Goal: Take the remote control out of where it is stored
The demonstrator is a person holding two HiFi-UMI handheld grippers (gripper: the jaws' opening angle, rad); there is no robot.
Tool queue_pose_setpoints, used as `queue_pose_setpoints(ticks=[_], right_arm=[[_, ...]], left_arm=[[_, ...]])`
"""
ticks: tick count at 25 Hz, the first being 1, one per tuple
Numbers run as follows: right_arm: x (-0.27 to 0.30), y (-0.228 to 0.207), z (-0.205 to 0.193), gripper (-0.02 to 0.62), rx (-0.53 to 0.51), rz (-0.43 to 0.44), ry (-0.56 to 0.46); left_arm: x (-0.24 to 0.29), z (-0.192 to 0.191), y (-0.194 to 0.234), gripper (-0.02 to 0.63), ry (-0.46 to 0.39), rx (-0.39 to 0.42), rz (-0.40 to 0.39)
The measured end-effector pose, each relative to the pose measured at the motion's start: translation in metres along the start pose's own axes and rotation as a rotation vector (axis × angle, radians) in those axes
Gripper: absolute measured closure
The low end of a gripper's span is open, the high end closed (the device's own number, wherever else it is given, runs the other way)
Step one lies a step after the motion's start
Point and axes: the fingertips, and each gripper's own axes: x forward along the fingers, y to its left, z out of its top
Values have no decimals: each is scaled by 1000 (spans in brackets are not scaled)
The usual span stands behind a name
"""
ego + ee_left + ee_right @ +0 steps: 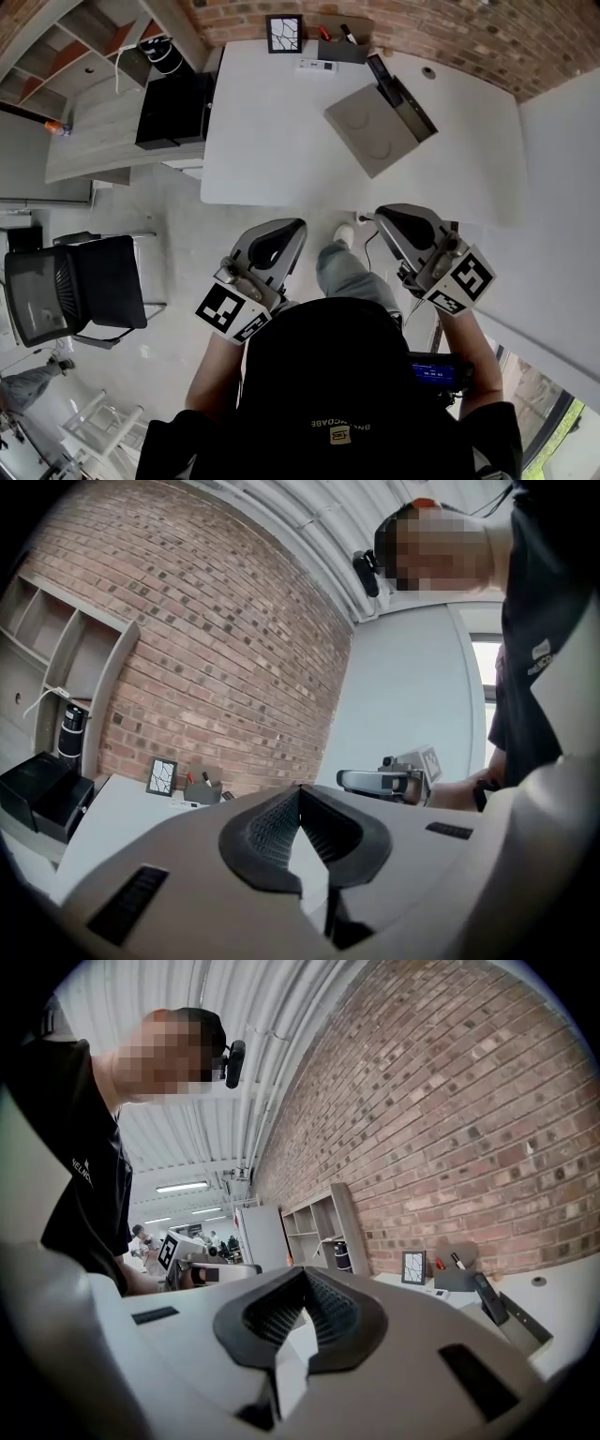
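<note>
Left claw: pale grey two-jaw left gripper (298,227), lower centre-left of the head view. In its own view (300,791) the black ribbed pads meet at the tips, fully closed, with nothing between them.
Right claw: matching pale grey right gripper (382,216), lower centre-right of the head view. Its own view (302,1275) shows the pads closed tip to tip, with nothing held.
Remote: slim black rectangular remote control (384,80), upper right of centre in the head view. It stands tilted in the dark channel along its stand's upper-right side, well apart from both claws. It also shows at the right of the right gripper view (488,1299).
Holder: flat grey angular stand (370,131), resting on the table.
Table: white rectangular tabletop (272,141), upper centre, against a red brick wall (450,37).
Far table edge: black-framed picture with crack pattern (284,33), grey pen box (342,47), small white flat device (317,66).
Frame left: black box (173,111) on a pale wood desk (94,141); black office chair (89,286) at middle left.
</note>
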Motion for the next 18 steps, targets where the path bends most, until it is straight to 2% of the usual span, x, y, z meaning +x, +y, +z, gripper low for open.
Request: queue_pose_setpoints(ticks=[5, 11, 18], right_arm=[[-7, -44, 5, 589, 21, 21, 12], [-20, -91, 16, 589, 46, 59, 11], [-36, -132, 27, 589, 68, 76, -3]], left_arm=[[43, 0, 9, 600, 24, -8, 19], [96, 8, 4, 598, 40, -30, -13], [144, 9, 7, 598, 95, -39, 23]])
